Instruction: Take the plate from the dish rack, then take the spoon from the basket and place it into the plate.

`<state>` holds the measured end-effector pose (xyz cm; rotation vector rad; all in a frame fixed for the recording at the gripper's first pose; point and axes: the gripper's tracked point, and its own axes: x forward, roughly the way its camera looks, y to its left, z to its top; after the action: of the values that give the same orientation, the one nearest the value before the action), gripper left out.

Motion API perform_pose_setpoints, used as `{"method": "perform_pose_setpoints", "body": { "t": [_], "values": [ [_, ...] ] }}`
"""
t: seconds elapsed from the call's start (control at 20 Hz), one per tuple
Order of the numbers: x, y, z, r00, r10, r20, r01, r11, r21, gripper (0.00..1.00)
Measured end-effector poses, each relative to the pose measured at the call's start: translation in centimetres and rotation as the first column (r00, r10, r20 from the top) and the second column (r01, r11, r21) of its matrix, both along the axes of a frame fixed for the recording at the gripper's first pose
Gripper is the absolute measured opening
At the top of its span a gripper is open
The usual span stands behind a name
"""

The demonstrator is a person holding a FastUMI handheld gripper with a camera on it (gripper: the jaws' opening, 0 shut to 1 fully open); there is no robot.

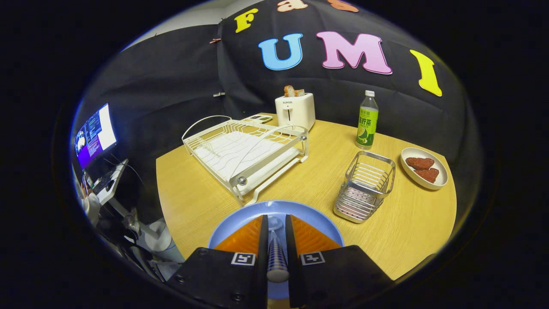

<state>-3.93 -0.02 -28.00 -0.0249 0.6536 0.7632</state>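
Spoon [276, 249] pinched in tool [275, 227] over 1 plate [317, 219], 1 basket [364, 186] beside

"SUPOR" on toaster [295, 111], bottle [367, 120] label print unreadable

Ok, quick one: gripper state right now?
Gripper: fingers shut on the spoon, held over the blue plate.

Looking like a lab booth posing as a kitchen: black cloth wall [171, 86] hanging behind a wooden table [407, 223], toaster [295, 110] and dish rack [246, 150] sitting on it, monitor [95, 135] glowing alongside.
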Motion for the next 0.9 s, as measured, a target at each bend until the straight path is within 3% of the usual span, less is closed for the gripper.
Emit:
{"method": "perform_pose_setpoints", "body": {
  "t": [0.3, 0.6, 0.75, 0.9],
  "values": [
    [1.4, -1.8, 2.4, 0.994, -0.105, 0.001, 0.105, 0.994, 0.007, 1.00],
    [4.1, -3.3, 8.2, 0.960, -0.246, 0.136, 0.250, 0.968, -0.010, 0.99],
    [4.7, -3.6, 10.6, 0.918, -0.373, 0.137, 0.374, 0.927, 0.018, 0.98],
    [4.8, -4.1, 12.9, 0.854, -0.500, 0.140, 0.499, 0.865, 0.047, 0.98]
  ]
}}
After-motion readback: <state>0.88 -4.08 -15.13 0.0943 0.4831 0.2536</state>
